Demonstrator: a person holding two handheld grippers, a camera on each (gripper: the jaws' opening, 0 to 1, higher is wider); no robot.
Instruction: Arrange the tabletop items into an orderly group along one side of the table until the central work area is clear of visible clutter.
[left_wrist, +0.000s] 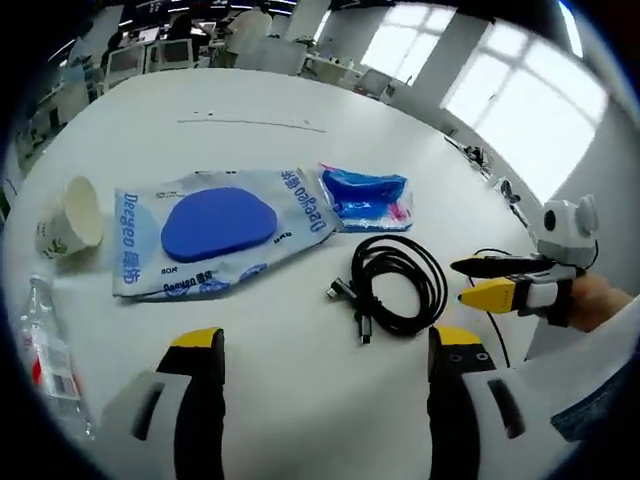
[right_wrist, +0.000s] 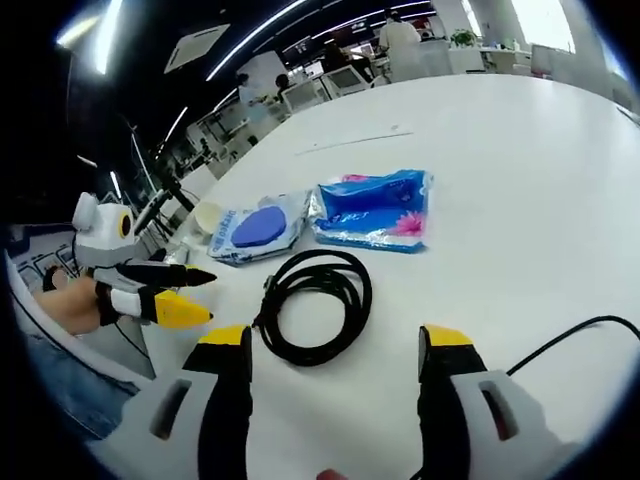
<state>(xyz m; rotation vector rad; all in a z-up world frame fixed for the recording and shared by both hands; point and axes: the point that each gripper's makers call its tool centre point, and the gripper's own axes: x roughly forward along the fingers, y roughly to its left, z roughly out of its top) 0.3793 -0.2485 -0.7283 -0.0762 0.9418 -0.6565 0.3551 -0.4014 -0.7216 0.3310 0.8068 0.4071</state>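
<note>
Holding both grippers above the white table (left_wrist: 250, 110), we see left gripper (left_wrist: 325, 350) and right gripper (right_wrist: 335, 350) jaws spread wide — nothing gripped — coiled black cable (right_wrist: 318, 305) just ahead.

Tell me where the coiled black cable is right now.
The black cable lies coiled on the white table, just ahead of the open left claw in the left gripper view, below the blue tissue pack.
</note>
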